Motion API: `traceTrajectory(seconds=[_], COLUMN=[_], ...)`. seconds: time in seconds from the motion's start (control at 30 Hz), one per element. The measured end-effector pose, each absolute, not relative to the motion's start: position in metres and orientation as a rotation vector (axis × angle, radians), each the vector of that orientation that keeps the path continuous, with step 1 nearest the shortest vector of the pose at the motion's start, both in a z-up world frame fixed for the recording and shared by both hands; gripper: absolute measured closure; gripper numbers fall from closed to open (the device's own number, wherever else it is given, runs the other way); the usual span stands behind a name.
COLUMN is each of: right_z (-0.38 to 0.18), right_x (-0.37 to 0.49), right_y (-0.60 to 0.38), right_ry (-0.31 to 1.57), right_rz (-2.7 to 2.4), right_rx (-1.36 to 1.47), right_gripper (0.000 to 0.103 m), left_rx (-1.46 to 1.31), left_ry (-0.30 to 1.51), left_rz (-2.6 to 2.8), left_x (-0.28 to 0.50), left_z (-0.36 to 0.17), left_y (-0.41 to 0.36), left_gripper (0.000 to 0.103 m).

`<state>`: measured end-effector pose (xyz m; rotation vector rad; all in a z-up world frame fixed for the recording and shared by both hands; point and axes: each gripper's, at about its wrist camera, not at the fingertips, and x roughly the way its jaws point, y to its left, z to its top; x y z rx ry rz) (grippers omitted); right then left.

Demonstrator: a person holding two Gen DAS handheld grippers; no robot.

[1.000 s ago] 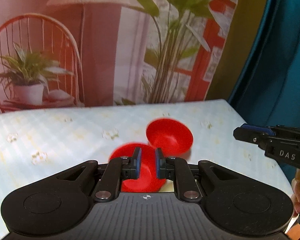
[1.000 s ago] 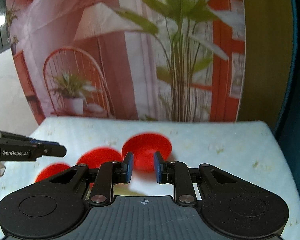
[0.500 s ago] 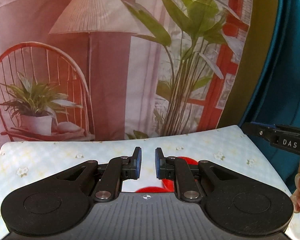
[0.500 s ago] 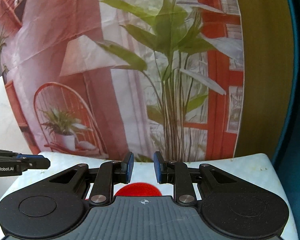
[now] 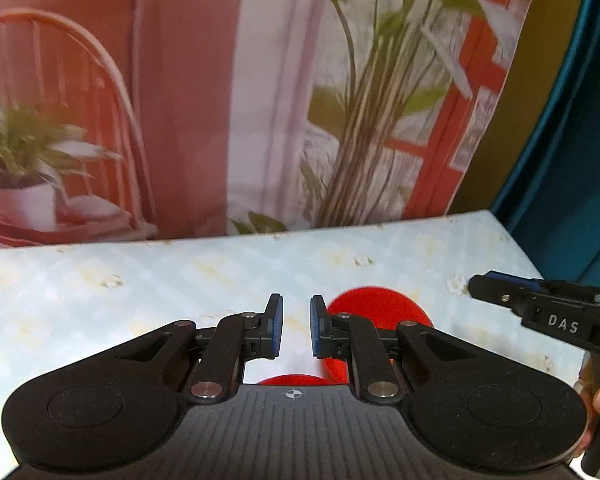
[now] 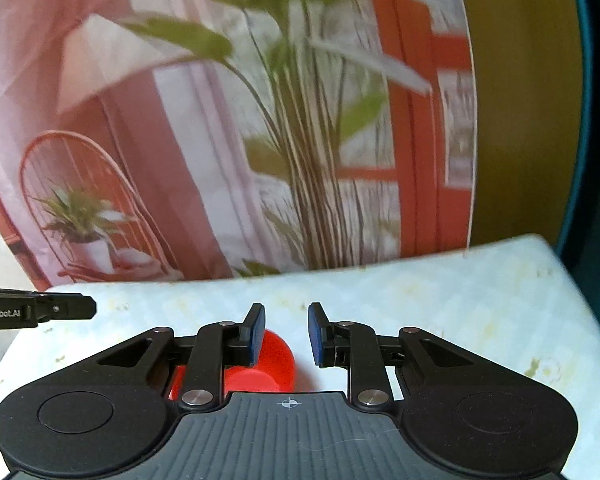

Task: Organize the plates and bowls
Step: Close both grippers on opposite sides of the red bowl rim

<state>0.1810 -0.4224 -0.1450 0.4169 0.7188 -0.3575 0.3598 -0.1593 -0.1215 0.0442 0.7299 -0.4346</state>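
A red bowl (image 5: 380, 306) lies on the pale tablecloth, partly hidden behind my left gripper's right finger. A second red dish (image 5: 290, 380) peeks out under the left gripper (image 5: 296, 330), which is open and empty above the table. In the right wrist view a red bowl (image 6: 276, 360) sits just below and behind my right gripper (image 6: 286, 334), which is open and empty. The right gripper also shows in the left wrist view (image 5: 548, 312), and the left gripper's tip shows in the right wrist view (image 6: 40, 310).
The table (image 5: 140, 280) has a light blue flowered cloth. A printed backdrop (image 5: 260, 100) of a chair, lamp and plant hangs behind its far edge. A teal curtain (image 5: 572, 140) hangs at the right.
Both cameras have tilted back down from half a second ago, so more of the table and red dishes shows. The right gripper's jaws have opened a little wider.
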Motion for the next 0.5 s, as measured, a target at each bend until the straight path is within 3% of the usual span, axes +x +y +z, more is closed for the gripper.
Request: traceTrajectory(seconds=[0.5], right_z=[-0.204], right_x=[0.196], right_y=[-0.409], right_ry=[0.846], right_rz=[-0.373], right_rx=[0.506], right_gripper=[0.071], left_rx=[0.101], left_ry=[0.881], left_rz=[-0.481], left_x=[0.402], left_z=[-0.185], left_y=[-0.198], left_gripper=[0.088])
